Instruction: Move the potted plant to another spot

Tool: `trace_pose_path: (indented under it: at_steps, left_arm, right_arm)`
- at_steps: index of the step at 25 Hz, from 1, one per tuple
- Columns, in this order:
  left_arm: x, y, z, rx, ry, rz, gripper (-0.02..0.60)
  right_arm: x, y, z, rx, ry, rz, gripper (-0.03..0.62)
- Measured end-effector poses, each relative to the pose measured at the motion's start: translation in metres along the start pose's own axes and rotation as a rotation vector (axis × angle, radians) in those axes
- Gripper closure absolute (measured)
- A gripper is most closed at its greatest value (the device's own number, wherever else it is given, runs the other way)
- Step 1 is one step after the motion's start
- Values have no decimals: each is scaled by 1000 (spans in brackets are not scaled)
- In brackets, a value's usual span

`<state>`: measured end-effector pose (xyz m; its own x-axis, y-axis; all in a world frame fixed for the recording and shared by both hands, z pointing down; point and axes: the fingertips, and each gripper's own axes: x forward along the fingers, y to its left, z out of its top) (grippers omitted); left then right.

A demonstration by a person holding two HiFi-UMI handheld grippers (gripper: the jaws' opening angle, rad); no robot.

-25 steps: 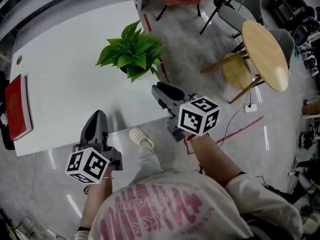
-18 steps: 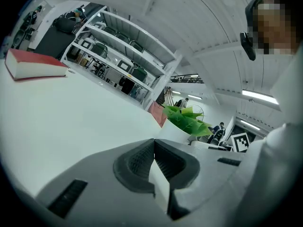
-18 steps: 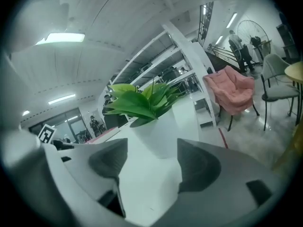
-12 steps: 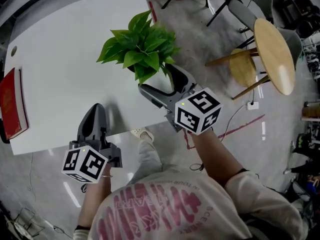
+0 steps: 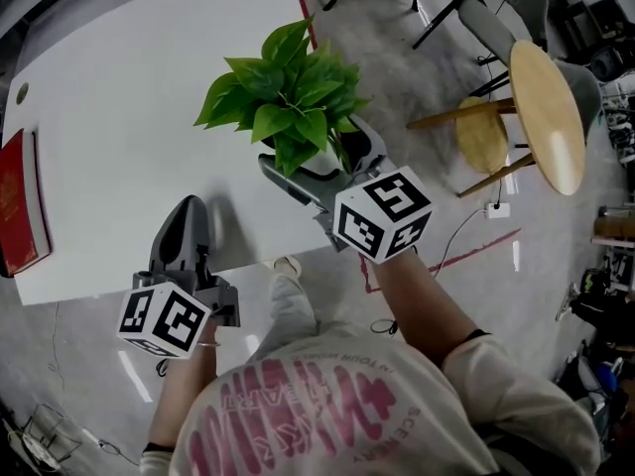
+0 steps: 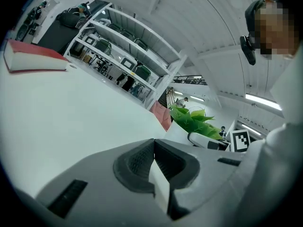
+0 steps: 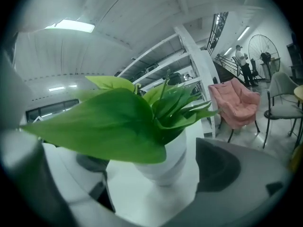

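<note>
Head view: the potted plant (image 5: pixel 288 107) stands by the right edge of the white table (image 5: pixel 119 97), between the jaws of the right gripper (image 5: pixel 319 159), which have just been opening and are wide apart. The left gripper (image 5: pixel 189 211), jaws together and empty, hovers at that table's near edge.

Workshop-type hall. Metal storage racks (image 6: pixel 124 56) at eleven o'clock in the left gripper view, and an industrial fan (image 7: pixel 264 47) at two o'clock in the right gripper view. Bare concrete floor (image 5: pixel 397 87).

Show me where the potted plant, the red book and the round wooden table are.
potted plant (image 5: pixel 293 102), head view, on its green leaves
red book (image 5: pixel 22 206), head view, on its cover
round wooden table (image 5: pixel 544 115), head view, on its top
</note>
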<state>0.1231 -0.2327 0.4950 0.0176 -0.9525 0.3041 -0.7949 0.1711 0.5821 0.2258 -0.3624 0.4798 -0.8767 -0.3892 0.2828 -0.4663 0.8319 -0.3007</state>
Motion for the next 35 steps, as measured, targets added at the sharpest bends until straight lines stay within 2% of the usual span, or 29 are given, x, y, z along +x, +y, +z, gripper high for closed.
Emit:
trace_pose_path:
  at_steps: [4, 10, 20, 25, 31, 35]
  left_arm:
    - [7, 2, 6, -3, -1, -2, 578]
    - [18, 3, 15, -7, 1, -2, 578]
    - [31, -1, 42, 3, -2, -19, 578]
    - [32, -3, 59, 6, -25, -30, 578]
    - [24, -4, 82, 21, -65, -41, 578]
    - [36, -4, 107, 30, -83, -40, 578]
  right_arm:
    - [10, -1, 3, 27, -6, 9, 49]
    - [17, 3, 8, -65, -10, 7, 49]
    - [26, 3, 8, -70, 51, 26, 51]
    - [25, 2, 5, -38, 87, 17, 51]
    - [24, 6, 2, 97, 127, 42, 51]
    - [36, 1, 21, 73, 141, 55, 52]
